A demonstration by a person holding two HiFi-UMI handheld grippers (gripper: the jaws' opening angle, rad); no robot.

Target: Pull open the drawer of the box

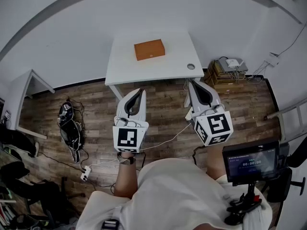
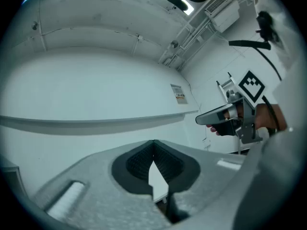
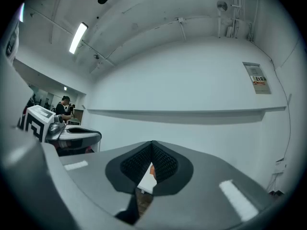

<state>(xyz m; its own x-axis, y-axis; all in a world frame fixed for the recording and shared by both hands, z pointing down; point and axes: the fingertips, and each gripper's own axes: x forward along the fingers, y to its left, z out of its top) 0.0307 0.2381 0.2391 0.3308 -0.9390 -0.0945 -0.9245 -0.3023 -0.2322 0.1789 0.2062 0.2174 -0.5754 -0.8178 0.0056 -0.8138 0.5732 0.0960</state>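
Both left tool (image 1: 138,92) and right tool (image 1: 192,84) are hovering clenched, empty; orange box (image 1: 149,49) is looking light, likely sliding unless braced while pulling its end.

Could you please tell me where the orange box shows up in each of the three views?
Head view: the orange box sits top centre, on the white table.
Left gripper view: the box is not visible; only a bit of the white table shows past the jaws.
Right gripper view: the orange box is a sliver low centre, past the jaws, above the white table.
Shared landmark: the white table.
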